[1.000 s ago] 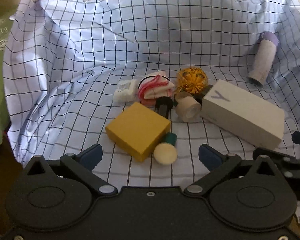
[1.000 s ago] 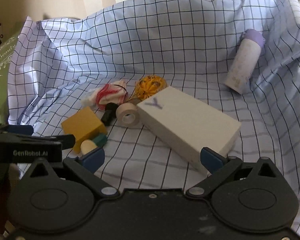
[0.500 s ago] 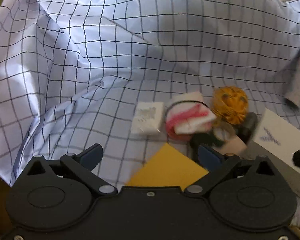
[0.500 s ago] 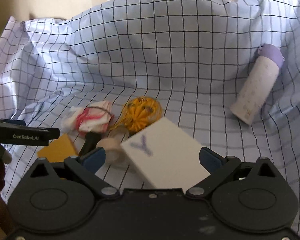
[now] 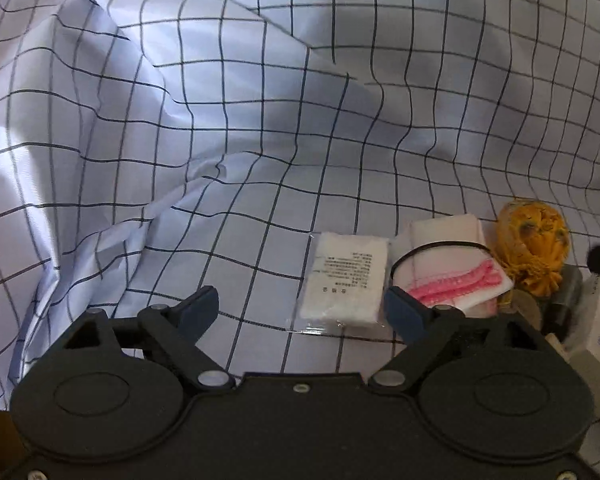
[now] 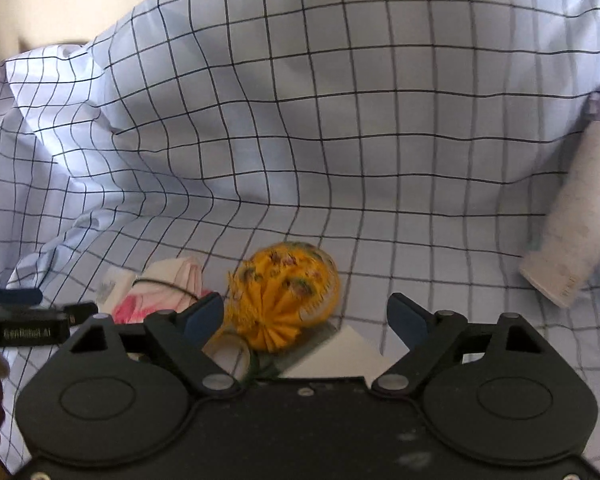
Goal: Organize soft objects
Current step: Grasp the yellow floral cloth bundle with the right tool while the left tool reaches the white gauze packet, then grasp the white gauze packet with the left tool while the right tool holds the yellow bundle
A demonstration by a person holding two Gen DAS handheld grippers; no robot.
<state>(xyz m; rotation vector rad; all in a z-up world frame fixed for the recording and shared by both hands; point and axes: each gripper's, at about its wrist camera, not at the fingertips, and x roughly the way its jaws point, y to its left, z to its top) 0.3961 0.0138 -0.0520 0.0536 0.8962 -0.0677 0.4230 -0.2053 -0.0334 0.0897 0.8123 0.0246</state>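
Left wrist view: my left gripper (image 5: 302, 310) stands wide open and empty over the checked cloth (image 5: 220, 120), with the flat white packet (image 5: 346, 282) between its fingertips, the banded pink-and-white cloth bundle (image 5: 450, 270) just beside it and the yellow fabric ball (image 5: 534, 246) farther right. Right wrist view: my right gripper (image 6: 306, 316) is likewise spread and holds nothing, the yellow fabric ball (image 6: 288, 294) lying between its fingers beside the white box (image 6: 340, 356), while the purple-capped tube (image 6: 576, 216) lies well apart at right.

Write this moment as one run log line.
left gripper: open, empty | right gripper: open, empty | ahead: white packet, yellow pouch
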